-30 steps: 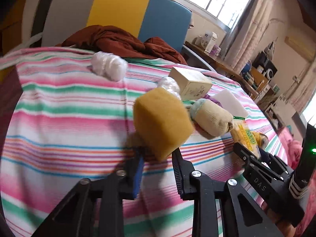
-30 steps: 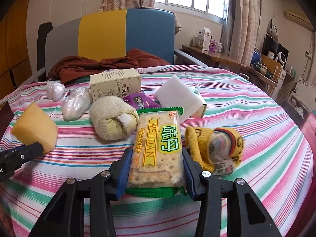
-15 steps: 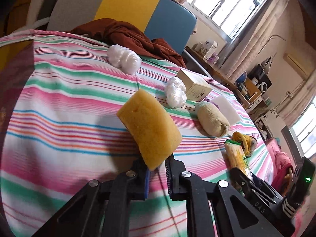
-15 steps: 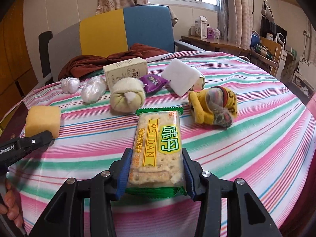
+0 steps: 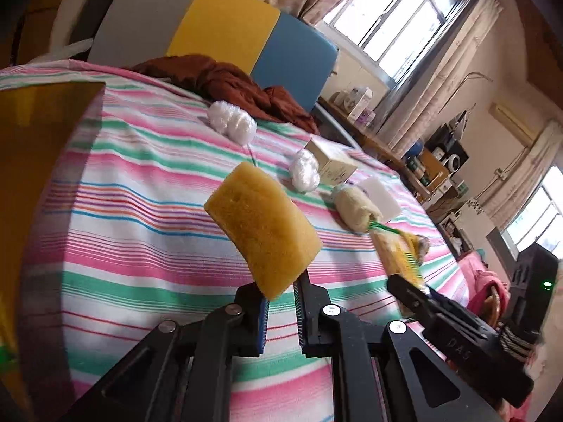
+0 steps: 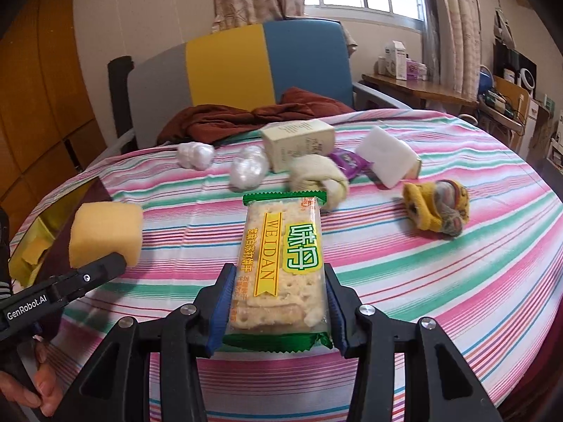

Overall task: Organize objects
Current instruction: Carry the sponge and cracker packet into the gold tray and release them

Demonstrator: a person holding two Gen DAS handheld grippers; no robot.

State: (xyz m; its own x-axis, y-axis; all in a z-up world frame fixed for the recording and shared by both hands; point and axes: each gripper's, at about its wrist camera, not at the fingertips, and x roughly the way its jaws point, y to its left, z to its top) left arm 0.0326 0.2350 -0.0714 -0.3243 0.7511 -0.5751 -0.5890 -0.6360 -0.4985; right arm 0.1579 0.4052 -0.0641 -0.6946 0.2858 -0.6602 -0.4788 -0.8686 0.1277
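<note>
My left gripper [image 5: 280,311] is shut on a yellow sponge [image 5: 262,235] and holds it above the striped tablecloth [image 5: 147,211], near the table's left edge. The sponge [image 6: 105,234] and the left gripper [image 6: 116,263] also show at the left of the right wrist view. My right gripper [image 6: 279,311] is shut on a green-edged cracker packet [image 6: 279,263], lifted above the cloth. The packet [image 5: 396,256] and right gripper [image 5: 404,288] show at the right of the left wrist view.
On the cloth lie two white plastic wads [image 6: 195,154] [image 6: 248,172], a cream box [image 6: 299,139], a cream sock roll [image 6: 318,179], a purple sachet [image 6: 348,161], a white sponge block [image 6: 385,154] and a yellow sock bundle [image 6: 436,209]. A yellow bin [image 5: 31,176] stands off the table's left edge. A chair with brown cloth [image 6: 253,116] is behind.
Both grippers have pulled back and up from the objects with their loads. The left gripper has swung left, so the yellow bin has come into view beside the table.
</note>
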